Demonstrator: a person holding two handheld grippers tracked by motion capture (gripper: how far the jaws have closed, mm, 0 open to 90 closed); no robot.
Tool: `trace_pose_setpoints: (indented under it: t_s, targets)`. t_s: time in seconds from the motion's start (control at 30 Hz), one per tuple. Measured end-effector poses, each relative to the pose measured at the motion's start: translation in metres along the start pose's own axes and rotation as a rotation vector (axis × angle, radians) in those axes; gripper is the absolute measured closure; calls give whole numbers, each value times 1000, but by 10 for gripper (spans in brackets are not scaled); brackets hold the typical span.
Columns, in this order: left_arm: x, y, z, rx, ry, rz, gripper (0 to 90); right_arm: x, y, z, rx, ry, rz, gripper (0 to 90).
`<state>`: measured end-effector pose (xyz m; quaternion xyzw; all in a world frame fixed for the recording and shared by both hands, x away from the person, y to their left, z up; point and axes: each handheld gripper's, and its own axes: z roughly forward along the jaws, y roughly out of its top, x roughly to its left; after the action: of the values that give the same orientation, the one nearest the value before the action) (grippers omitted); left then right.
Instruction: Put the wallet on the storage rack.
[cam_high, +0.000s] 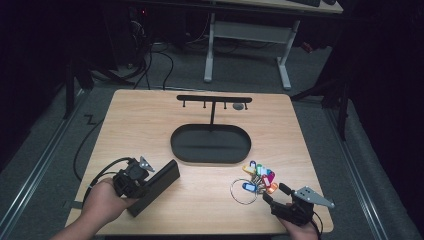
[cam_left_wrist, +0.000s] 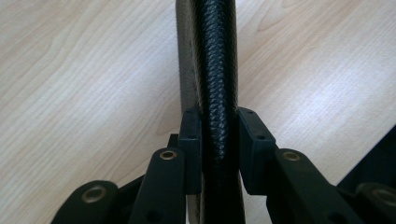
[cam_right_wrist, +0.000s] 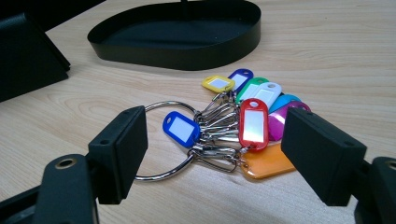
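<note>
My left gripper (cam_high: 141, 181) is shut on a flat black textured case (cam_high: 156, 185), which stands on its edge on the wooden table (cam_high: 145, 125); in the left gripper view the case (cam_left_wrist: 215, 70) runs straight up between the two pads (cam_left_wrist: 190, 140). A bunch of coloured key tags (cam_high: 260, 177) on a metal ring (cam_high: 240, 192) lies at the front right. My right gripper (cam_high: 277, 192) is open just behind the bunch. In the right gripper view the tags (cam_right_wrist: 243, 116) and ring (cam_right_wrist: 163, 140) lie on the table ahead of the spread fingers (cam_right_wrist: 121, 149).
A black oval tray (cam_high: 210, 159) with an upright post and a hook bar (cam_high: 214, 99) stands mid-table; its wall (cam_right_wrist: 187, 58) lies beyond the tags. A small grey object (cam_high: 238, 106) lies near the far edge. A white desk frame (cam_high: 247, 45) stands on the floor behind.
</note>
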<state>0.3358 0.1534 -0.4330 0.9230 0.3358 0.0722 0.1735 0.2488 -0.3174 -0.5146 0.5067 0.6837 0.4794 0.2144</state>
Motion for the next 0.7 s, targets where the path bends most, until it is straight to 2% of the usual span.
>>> trace_pose_setpoints:
  t_s: [0.27, 0.43, 0.6, 0.7]
  targets:
    - [3, -2, 0, -27, 15, 16, 749, -2, -2, -3, 1, -11, 5, 232]
    - [-2, 5, -13, -56, 9, 80, 751, -3, -3, -5, 1, -6, 8, 231]
    - [-7, 20, -28, -72, 47, 147, 750, -3, -5, -7, 9, -11, 1, 231]
    - [-7, 30, -31, -64, 58, 174, 750, -3, -7, -9, 20, -18, 5, 229]
